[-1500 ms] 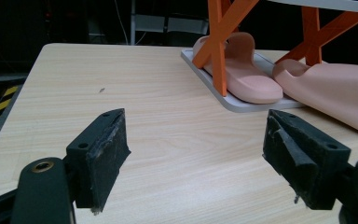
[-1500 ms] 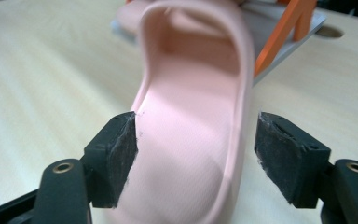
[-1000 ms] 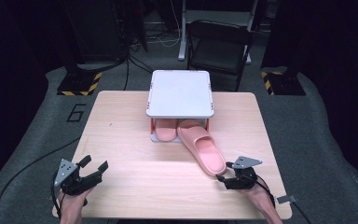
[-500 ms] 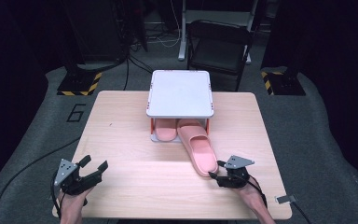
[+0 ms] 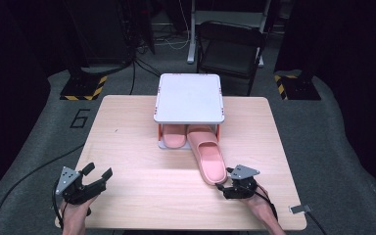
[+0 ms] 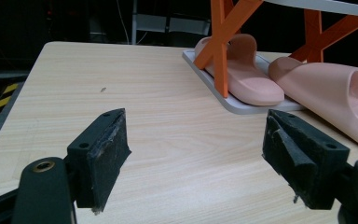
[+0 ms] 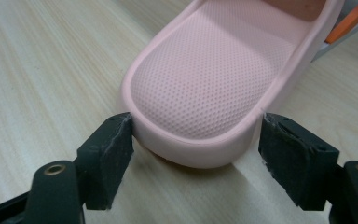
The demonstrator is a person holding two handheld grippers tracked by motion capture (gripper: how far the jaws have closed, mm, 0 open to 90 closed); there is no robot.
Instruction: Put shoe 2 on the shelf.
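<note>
Right gripper, jaws spread wide around the pink slipper's heel, looks set to clamp next; left gripper waits wide open, empty, at seven o'clock.

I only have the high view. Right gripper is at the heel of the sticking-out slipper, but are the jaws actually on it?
Observer: Not yet. In the right gripper view the right gripper stands open, its jaws either side of the heel of the pink slipper, a small gap at each pad.
Operator: Does the heel lie flat on the table?
Observer: It appears to; the heel rim sits low on the wooden table, level with the pads.
Operator: And the left one?
Observer: The left gripper is open with nothing between its jaws, aimed across bare table toward the other slipper, which lies on the white tray under the rack's orange legs.
</note>
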